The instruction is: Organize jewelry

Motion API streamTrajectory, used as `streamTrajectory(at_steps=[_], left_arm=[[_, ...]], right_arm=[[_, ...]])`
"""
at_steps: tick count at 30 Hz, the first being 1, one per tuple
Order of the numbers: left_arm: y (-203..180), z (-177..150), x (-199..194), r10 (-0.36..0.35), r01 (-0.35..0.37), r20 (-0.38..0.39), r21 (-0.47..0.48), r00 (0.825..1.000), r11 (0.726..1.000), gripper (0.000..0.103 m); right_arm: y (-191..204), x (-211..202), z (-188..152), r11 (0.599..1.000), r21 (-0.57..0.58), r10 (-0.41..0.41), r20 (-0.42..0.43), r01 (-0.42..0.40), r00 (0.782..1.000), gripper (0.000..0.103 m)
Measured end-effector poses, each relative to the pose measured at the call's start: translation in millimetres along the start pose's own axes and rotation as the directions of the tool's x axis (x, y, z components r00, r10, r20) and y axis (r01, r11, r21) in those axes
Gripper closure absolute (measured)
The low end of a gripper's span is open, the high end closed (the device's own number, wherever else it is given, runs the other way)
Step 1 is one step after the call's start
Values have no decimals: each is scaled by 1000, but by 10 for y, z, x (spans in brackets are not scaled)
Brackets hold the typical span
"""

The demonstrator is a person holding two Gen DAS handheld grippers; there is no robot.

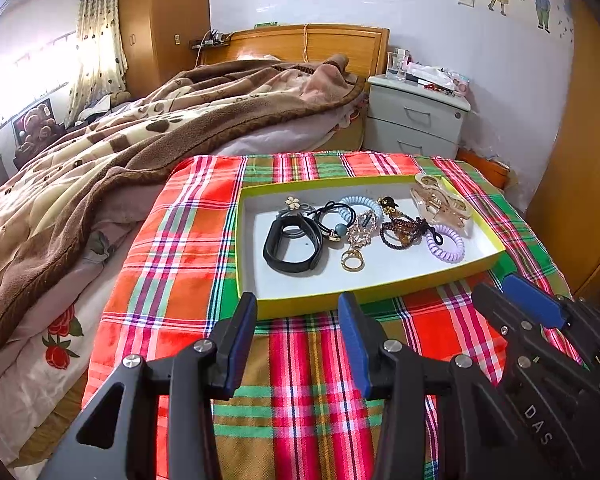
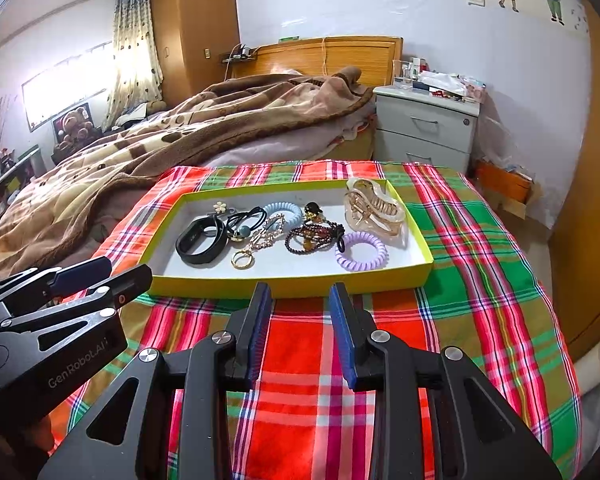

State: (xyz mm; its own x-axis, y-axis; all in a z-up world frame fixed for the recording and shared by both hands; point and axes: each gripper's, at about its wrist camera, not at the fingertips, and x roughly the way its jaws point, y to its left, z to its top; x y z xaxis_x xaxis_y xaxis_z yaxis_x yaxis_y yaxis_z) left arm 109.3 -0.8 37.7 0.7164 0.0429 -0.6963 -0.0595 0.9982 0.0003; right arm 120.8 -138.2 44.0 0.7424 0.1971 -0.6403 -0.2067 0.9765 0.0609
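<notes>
A shallow yellow-green cardboard tray [image 1: 380,294] with a white floor lies on a red, green and white plaid cloth [image 1: 172,264] spread over the foot of a bed. Its long axis runs left to right across both views, with the near long wall facing the two claws. Plaid cloth shows on all four sides of the tray, widest in front, where a bare band separates the near wall from the claw tips. To the left a brown patterned blanket [image 1: 100,152] is heaped on the bed; behind the tray's far right corner stands a pale grey bedside cabinet [image 1: 416,120].

The jewelry lies in a loose row along the tray's length: a black wristband [image 1: 292,246] at the left, black elastic hair ties [image 1: 332,216], a pale blue coil hair tie [image 1: 360,204], a gold ring on a beaded chain [image 1: 353,261], dark beaded bracelets [image 1: 404,232], a lilac coil hair tie [image 1: 446,244], and a translucent gold-trimmed hair clip [image 1: 440,200] in the far right corner.

The left claw [image 1: 298,316] hovers in front of the near wall, jaws apart and holding nothing. The right claw [image 2: 300,304] hovers beside it, likewise parted and empty, pointing at the tray's middle.
</notes>
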Motion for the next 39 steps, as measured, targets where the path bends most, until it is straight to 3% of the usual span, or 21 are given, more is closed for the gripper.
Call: streamTrajectory(at_steps=[39], left_arm=[[74, -12, -87, 6, -6, 5, -17, 1000, 1000, 59]], right_arm=[[85, -19, 2, 1000, -11, -4, 0, 4, 1000, 72]])
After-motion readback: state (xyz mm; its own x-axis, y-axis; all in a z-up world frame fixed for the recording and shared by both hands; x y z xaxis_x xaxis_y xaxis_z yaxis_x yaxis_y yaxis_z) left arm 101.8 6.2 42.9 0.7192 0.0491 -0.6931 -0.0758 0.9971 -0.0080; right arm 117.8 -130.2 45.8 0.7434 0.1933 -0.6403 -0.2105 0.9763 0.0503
